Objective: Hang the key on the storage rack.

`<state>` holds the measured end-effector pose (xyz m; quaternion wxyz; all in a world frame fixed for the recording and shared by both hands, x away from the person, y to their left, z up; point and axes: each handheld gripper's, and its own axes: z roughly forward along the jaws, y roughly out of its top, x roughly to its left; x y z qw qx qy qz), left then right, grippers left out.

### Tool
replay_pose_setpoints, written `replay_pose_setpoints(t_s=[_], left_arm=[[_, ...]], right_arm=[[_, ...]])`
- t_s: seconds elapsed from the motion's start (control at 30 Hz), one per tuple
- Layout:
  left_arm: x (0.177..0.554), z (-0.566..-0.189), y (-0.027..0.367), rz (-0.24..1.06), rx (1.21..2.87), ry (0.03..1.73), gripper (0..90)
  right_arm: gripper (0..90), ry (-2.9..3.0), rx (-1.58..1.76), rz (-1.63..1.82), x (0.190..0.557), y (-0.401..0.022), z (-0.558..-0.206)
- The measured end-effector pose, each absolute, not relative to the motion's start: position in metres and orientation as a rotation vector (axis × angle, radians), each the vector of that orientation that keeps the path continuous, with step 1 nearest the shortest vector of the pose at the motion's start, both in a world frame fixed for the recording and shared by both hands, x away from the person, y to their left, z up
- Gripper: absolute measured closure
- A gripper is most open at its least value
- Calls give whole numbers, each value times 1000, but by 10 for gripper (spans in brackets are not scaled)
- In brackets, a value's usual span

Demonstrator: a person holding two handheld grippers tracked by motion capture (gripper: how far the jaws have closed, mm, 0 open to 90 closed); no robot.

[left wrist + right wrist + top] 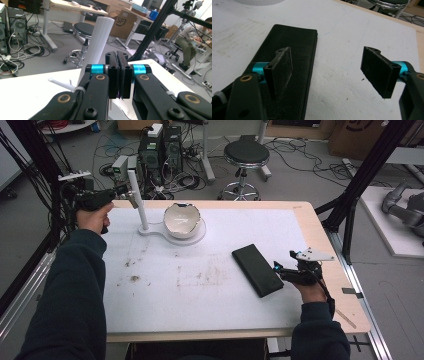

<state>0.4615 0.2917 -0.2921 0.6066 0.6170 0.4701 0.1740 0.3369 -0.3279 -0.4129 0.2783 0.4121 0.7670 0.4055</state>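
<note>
We note a stained white mat (200,285) covering the wooden table (320,235); beyond it, a black stool (245,155). Left gripper (117,75) clenched, empty; right gripper (329,70) released over the black case (257,269).

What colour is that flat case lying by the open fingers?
Black, with a grained, leather-like surface: the flat rectangular case shows best in the right gripper view.
</note>
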Motion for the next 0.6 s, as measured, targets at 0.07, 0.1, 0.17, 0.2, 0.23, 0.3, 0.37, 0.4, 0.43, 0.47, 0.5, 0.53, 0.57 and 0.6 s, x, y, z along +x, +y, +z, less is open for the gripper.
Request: replay_pose_setpoints(t_s=[0.07,0.1,0.17,0.2,0.23,0.3,0.37,0.4,0.43,0.47,0.5,0.53,0.57,0.6], left_arm=[[463,-293,293,400,1414,1096,879],[464,-294,294,397,1414,1100,879],[465,-295,295,390,1412,1102,879],[465,-295,295,389,1410,1102,879],[465,-295,295,389,1409,1105,878],[465,-296,295,399,1412,1114,878],[465,-297,293,442,1419,1142,858],[464,-297,293,464,1421,1152,858],[463,-298,293,492,1414,1174,782],[461,-299,294,520,1417,1191,690],[459,-301,294,559,1426,1210,646],[457,-303,295,589,1434,1236,588],[455,-305,296,603,1434,1248,553],[451,-308,299,620,1422,1256,507]], right_arm=[[255,2059,1106,1088,337,-328,-413],[255,2058,1108,1088,337,-328,-413],[255,2058,1107,1089,337,-328,-413],[255,2060,1112,1088,336,-328,-413],[256,2060,1109,1088,337,-329,-414],[256,2062,1112,1088,337,-329,-414],[256,2063,1108,1086,336,-329,-414],[256,2063,1108,1086,336,-329,-414],[258,2064,1106,1087,336,-329,-414],[258,2064,1107,1086,336,-329,-414],[258,2064,1108,1086,336,-329,-414],[258,2062,1105,1089,336,-329,-414],[258,2061,1107,1090,336,-329,-413],[258,2062,1108,1089,336,-329,-413]])
